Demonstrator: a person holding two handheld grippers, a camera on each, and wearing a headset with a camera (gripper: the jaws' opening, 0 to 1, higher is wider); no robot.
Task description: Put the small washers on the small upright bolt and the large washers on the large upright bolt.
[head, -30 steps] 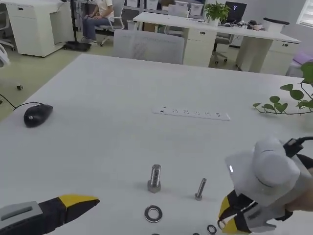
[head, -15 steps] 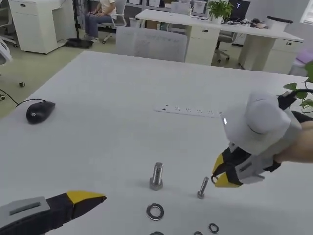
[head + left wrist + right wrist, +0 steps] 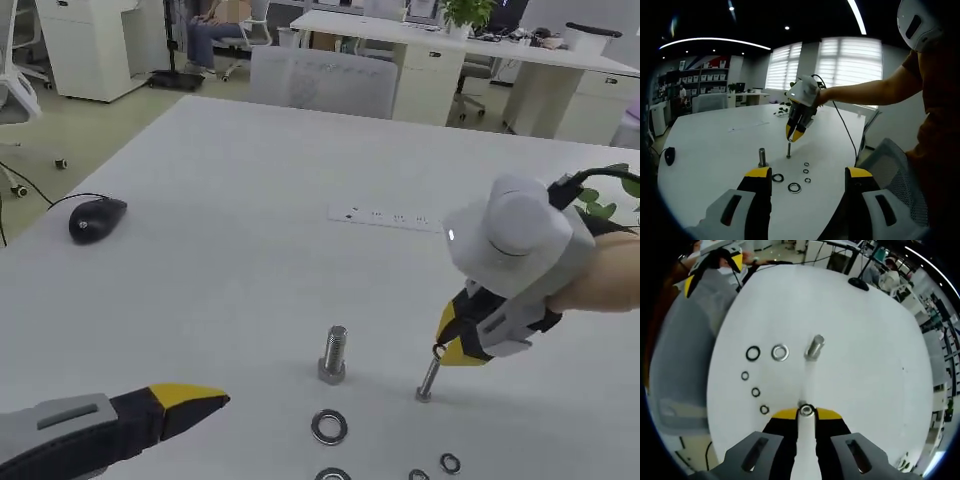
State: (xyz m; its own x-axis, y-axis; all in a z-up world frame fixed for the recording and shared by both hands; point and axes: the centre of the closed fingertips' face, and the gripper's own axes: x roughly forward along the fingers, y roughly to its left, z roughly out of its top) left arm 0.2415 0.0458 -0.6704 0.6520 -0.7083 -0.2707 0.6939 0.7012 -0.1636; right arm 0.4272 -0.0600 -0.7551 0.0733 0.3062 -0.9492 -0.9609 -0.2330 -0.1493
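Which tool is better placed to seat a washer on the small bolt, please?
Right: the right tool holds a small washer over the small bolt; the left tool is open, farther off.

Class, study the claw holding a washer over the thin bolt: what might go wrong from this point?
1. The right claw pinches the small washer only at its very tips, just above the small bolt. Released off-centre, the washer would likely miss and drop onto the table.
2. That bolt stands free on its head, so a nudge from the claw may topple it, perhaps into the loose washers.
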